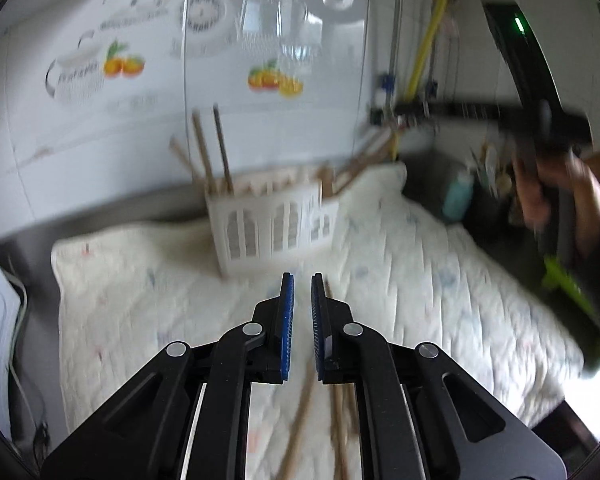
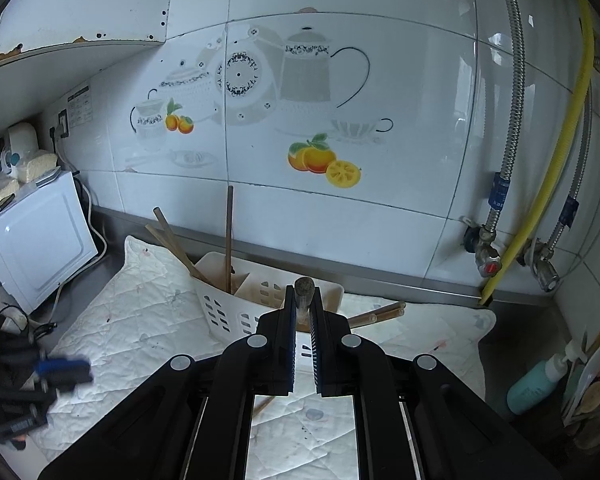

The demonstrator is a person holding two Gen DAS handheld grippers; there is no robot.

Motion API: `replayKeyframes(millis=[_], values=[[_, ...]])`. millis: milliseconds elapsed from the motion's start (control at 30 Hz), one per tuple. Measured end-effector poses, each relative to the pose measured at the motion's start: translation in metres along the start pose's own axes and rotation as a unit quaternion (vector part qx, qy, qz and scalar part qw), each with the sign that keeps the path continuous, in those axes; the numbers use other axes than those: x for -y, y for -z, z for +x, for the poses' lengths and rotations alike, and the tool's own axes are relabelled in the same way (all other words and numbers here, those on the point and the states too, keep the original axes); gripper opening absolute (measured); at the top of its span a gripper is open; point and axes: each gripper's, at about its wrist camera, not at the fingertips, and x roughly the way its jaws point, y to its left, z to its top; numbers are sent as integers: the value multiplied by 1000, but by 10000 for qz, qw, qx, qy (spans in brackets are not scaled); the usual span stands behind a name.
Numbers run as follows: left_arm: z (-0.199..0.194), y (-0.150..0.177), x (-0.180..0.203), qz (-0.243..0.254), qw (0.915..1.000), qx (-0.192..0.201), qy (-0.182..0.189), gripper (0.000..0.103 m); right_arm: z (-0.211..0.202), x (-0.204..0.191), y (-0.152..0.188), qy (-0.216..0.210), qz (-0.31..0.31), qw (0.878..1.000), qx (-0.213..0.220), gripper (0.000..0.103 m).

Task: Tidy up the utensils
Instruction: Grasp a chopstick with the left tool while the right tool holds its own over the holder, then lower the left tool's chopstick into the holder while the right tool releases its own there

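A white slotted utensil basket (image 1: 272, 220) stands on a quilted white mat (image 1: 440, 280), with chopsticks (image 1: 220, 148) upright in its left end. It also shows in the right wrist view (image 2: 228, 312). My left gripper (image 1: 302, 280) hovers above the mat in front of the basket, jaws slightly apart, with nothing between them. Loose chopsticks (image 1: 300, 412) lie on the mat below it. My right gripper (image 2: 303, 292) is shut on a dark chopstick (image 2: 304, 290), seen end-on, just above the basket. More chopsticks (image 2: 380, 312) lie behind the basket on the right.
A white appliance (image 2: 40, 240) stands at the left. Pipes, valves (image 2: 488, 264) and a yellow hose (image 2: 556, 152) run down the tiled wall at the right. A teal bottle (image 2: 536, 380) and a utensil jar (image 2: 592, 400) sit at the far right. The left view is blurred.
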Motion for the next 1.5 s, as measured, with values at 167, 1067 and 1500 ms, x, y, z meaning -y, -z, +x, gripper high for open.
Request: replayKeyframes(millis=[167, 1067, 1500], values=[[-1, 56, -10, -130, 9984, -533, 96, 11, -8, -4, -4, 32, -72, 9999, 89, 6], [19, 165, -12, 199, 9936, -1076, -294, 6, -7, -12, 0, 80, -102, 9999, -24, 7], [-12, 106, -11, 19, 9996, -283, -71, 5, -16, -8, -3, 80, -11, 9999, 109, 7]])
